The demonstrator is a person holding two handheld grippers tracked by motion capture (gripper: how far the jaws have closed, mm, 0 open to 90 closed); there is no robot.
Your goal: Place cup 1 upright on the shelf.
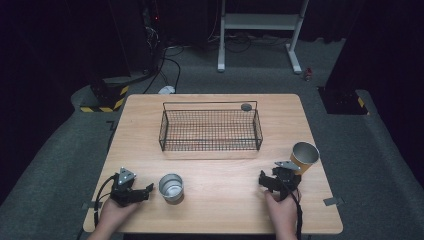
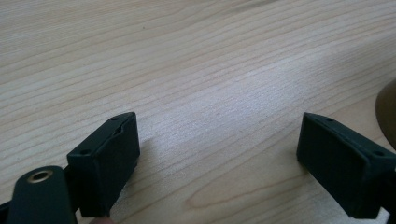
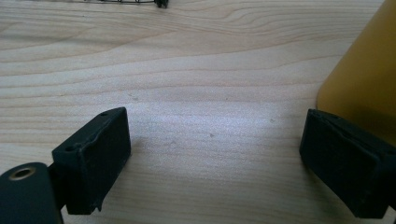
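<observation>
A silver metal cup (image 1: 171, 187) stands upright near the table's front edge, left of centre. My left gripper (image 1: 146, 190) rests on the table just left of it, pointing toward it and apart from it. In the left gripper view its jaws (image 2: 217, 126) stand open over bare wood, and a curved dark edge (image 2: 387, 109) shows at the far right. A gold cup (image 1: 304, 156) stands at the right. My right gripper (image 1: 277, 176) lies just in front of it, open. In the right gripper view (image 3: 215, 121) the gold cup (image 3: 364, 79) rises beyond the right jaw.
A black wire basket (image 1: 210, 146) sits in the middle of the wooden table (image 1: 225, 200), toward the back. A small dark disc (image 1: 246, 106) lies behind its far right corner. Bare wood lies between the two cups.
</observation>
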